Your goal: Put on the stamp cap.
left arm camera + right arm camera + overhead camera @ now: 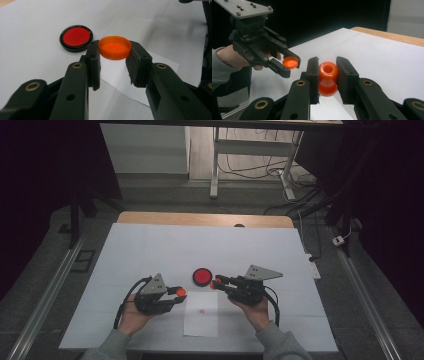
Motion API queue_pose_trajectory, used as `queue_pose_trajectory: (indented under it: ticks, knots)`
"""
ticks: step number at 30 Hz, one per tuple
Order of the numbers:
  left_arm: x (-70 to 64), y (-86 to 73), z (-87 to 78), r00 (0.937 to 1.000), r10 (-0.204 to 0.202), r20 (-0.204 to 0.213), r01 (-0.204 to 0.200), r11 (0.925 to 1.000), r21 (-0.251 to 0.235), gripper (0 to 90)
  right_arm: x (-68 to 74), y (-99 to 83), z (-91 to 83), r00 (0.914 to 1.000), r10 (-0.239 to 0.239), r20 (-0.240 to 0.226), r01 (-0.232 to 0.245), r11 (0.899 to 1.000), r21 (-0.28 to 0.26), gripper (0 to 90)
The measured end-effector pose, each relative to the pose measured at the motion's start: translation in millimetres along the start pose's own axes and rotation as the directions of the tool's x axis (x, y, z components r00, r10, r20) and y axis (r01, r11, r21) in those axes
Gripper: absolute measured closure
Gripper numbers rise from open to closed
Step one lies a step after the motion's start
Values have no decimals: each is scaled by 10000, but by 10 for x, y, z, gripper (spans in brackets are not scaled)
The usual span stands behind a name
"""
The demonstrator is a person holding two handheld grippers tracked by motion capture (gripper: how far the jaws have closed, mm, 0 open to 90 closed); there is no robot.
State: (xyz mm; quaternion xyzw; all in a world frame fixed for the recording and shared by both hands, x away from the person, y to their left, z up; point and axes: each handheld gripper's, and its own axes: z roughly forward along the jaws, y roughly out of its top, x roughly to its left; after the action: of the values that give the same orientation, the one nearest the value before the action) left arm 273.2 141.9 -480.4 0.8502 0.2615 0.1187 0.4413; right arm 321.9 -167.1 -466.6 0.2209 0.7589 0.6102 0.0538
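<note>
A white sheet [150, 255] covers the table; a small paper [201, 320] lies near its front edge, with a red disc [202, 276] just beyond. Above the paper, the left gripper [179, 292] clamps an orange cap [114, 47], while the right gripper [216, 283] pinches an orange spool [327, 78], both aloft and facing each other, near but apart

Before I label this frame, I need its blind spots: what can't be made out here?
- Small red mark on the paper sheet, high view: too small to read.
- Lower part of the orange bottle, right gripper view: covered by the right gripper.
- Sides of the orange cap, left gripper view: hidden by the left gripper.
- Red disc: what it is stays unclear.
</note>
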Motion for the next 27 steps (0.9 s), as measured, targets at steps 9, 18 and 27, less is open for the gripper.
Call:
queue_pose_trajectory:
  ticks: [9, 18, 27]
  knots:
    - [-6, 111, 147, 9996, 151, 249, -153, 9999, 67, 652, 8, 18, -14, 10000, -22, 6, 22, 10000, -82, 723]
    - [-33, 216, 364, 9985, 172, 517, -182, 9997, 190, 652, 6, 33, -30, 10000, -30, -12, 30, 9999, -164, 723]
    - [-48, 285, 473, 9981, 226, 569, -239, 9995, 221, 652, 4, 36, -35, 10000, -1, -22, 1, 9998, -191, 723]
